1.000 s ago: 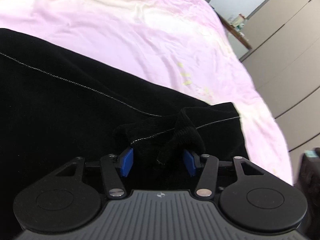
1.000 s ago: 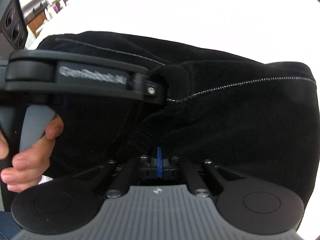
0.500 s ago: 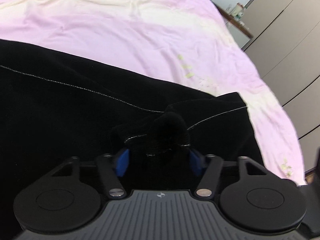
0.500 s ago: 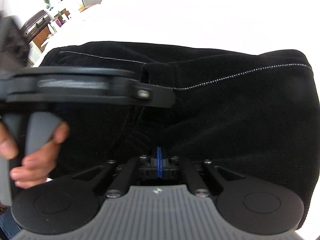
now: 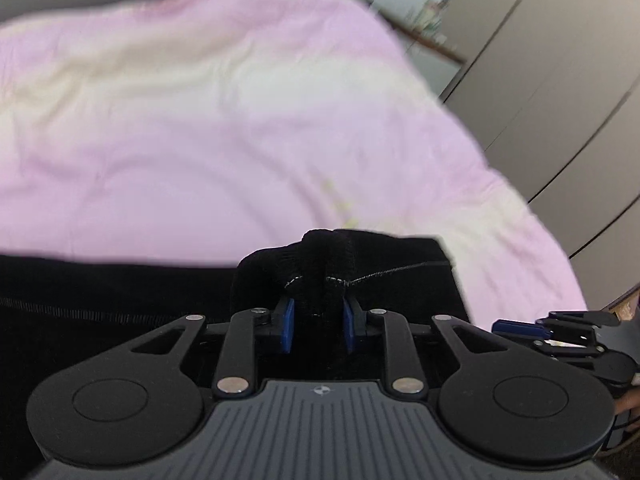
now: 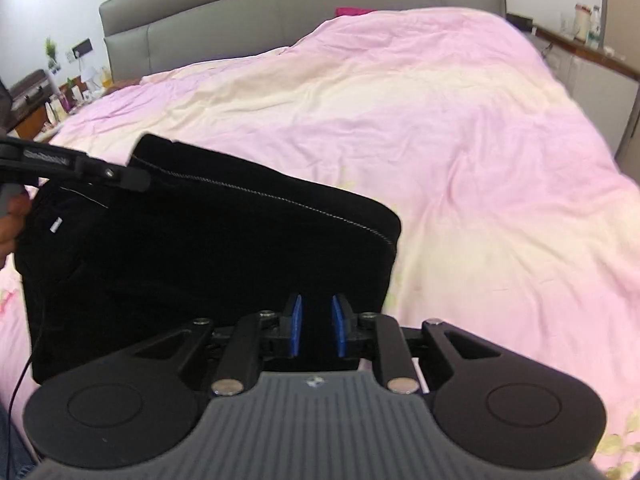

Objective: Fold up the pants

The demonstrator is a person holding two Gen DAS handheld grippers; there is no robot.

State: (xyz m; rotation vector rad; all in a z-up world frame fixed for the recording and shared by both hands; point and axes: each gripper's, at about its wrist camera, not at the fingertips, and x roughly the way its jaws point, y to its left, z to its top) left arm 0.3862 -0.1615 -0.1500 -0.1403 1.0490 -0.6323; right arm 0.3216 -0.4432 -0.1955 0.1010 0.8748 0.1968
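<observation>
Left gripper: blue fingers closing on a bunched ridge of the pants, fabric pinched between them and sticking up at 12 o'clock from the tips. White stitch line runs off the bunch toward 3 o'clock. In the right wrist view the same gripper comes in from 9 o'clock and sits on the pants' upper-left corner; a hand on its grip shows at the frame edge.

Pants: black, lying as a folded block on the pink bed cover, near edge of the bed, lower left of the right wrist view. Stitched seam runs along the top edge, from the left gripper down toward 4 o'clock.

Right gripper: fingers opening, narrow gap, pads not pressing on anything; pants' dark edge shows behind the gap. Released. In the left wrist view it is at 3 o'clock, off the pants' right edge.

Grey headboard at 12 o'clock, shelf at 2 o'clock.
</observation>
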